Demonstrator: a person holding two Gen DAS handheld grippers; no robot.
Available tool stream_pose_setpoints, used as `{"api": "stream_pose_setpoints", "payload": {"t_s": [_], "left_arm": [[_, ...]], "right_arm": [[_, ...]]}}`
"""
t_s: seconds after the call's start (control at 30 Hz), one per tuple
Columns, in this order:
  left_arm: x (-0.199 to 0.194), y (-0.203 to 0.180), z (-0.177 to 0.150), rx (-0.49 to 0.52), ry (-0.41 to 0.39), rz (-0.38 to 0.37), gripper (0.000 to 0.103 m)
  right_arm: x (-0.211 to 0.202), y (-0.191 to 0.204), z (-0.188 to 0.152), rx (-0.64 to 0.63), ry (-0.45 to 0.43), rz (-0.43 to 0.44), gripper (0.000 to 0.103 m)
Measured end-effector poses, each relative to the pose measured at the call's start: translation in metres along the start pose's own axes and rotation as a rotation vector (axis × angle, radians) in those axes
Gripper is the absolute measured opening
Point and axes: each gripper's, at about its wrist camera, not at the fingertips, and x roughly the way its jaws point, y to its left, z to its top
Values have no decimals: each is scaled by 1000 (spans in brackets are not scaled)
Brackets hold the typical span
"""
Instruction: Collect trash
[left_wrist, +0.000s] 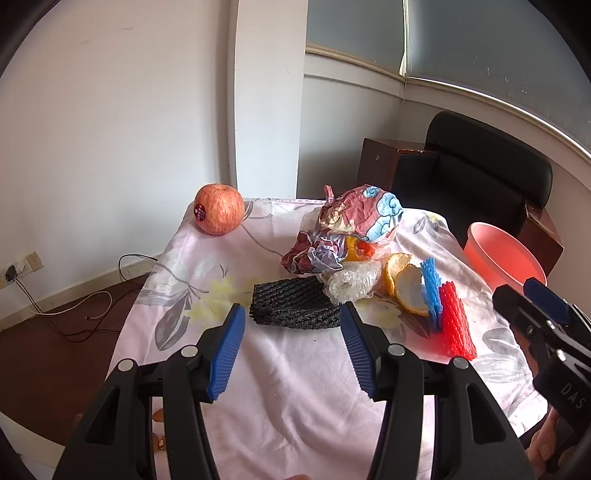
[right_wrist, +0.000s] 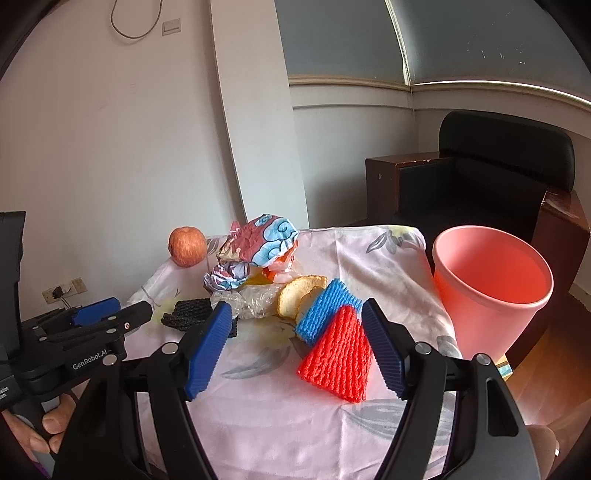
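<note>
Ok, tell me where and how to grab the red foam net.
Take the red foam net with the right gripper across its narrower far end, coming from above and the near side. It lies flat on the tablecloth and widens toward the camera; the open fingers already flank it.

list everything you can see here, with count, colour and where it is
apple: 1, red, far left corner of table
crumpled wrapper: 1, red, blue and white, middle back of table
clear plastic wrap: 1, transparent, in front of wrapper
orange peel: 2 pieces, orange, right of plastic wrap
foam net: 1, black, table centre
foam net: 1, blue, beside peel
foam net: 1, red, nearest right gripper
bin: 1, pink, off table's right edge
tablecloth: 1, pink floral, covers table
armchair: 1, black, back right
left hand-held gripper: 1, black with blue pads, open
right hand-held gripper: 1, same colours, open
</note>
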Motion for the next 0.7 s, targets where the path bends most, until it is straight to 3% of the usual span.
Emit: {"api": "stream_pose_setpoints", "payload": {"t_s": [0.27, 0.7], "left_arm": [[-9, 3, 0, -5, -24, 1, 53], [-20, 1, 1, 0, -47, 1, 53]], "right_arm": [[-13, -1, 7, 10, -61, -13, 73], [-19, 0, 7, 21, -68, -15, 73]]}}
